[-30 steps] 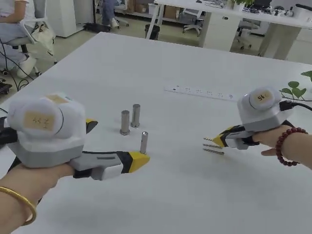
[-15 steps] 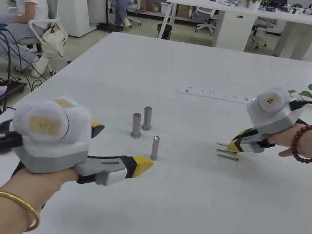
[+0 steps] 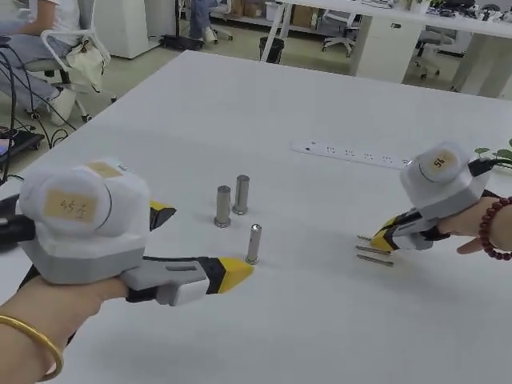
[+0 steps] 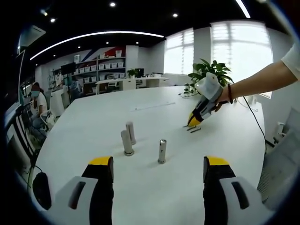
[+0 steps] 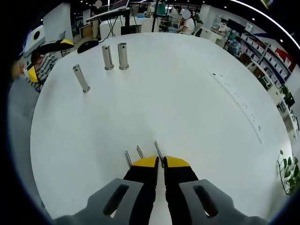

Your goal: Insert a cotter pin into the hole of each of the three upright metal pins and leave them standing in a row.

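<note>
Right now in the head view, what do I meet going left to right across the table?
left gripper → left metal pin → middle metal pin → right metal pin → cotter pins → right gripper

Three grey metal pins (image 3: 222,206) standing upright, two side by side, third pin (image 3: 254,243) nearby, cotter pins (image 3: 374,250) lying well apart.

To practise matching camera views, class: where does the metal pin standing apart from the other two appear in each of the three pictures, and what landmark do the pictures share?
Head view: the lone pin stands just left of centre, below and right of the other two.
Left gripper view: centre, beyond the jaws.
Right gripper view: upper left, leaning in the picture.
Shared landmark: the pair of pins.
</note>
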### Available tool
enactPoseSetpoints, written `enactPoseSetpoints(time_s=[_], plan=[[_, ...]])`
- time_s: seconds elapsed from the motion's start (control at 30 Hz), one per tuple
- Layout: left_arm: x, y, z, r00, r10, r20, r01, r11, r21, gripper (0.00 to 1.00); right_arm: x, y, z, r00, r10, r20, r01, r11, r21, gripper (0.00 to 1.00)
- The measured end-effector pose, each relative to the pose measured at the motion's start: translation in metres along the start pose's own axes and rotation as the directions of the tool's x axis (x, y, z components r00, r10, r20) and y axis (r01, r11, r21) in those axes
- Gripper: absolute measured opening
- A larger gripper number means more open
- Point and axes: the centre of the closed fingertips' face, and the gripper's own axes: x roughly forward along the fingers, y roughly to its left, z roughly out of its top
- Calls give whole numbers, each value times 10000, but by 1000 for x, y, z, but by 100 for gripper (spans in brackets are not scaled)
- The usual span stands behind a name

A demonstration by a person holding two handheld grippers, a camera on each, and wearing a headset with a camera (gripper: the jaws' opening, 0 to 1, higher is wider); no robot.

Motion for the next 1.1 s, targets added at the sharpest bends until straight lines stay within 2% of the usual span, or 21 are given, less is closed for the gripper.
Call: enactPoseSetpoints(time_s=[0.33,0.43,0.8,0.93,1.1], plan=[[-1,0,-1,10000,-61,-49,61,10000,66,78,1,4,-2,9981,291,-546,-296,9995,-78,5],[-1,0,-2,10000,-56,-69,57,9999,86,78,2,3,-2,9971,271,-707,-250,9992,313,4],[0,-1,-1,9999,-100,-76,101,9999,134,77,1,5,-3,9960,71,-896,-58,9999,145,2],[1,-1,1,9999,-109,-70,110,9998,159,76,-2,5,1,9969,-153,-767,146,9998,-100,2],[1,-3,5,9999,-120,-30,121,9998,159,75,-8,5,3,9947,-462,-923,397,9967,-710,2]])
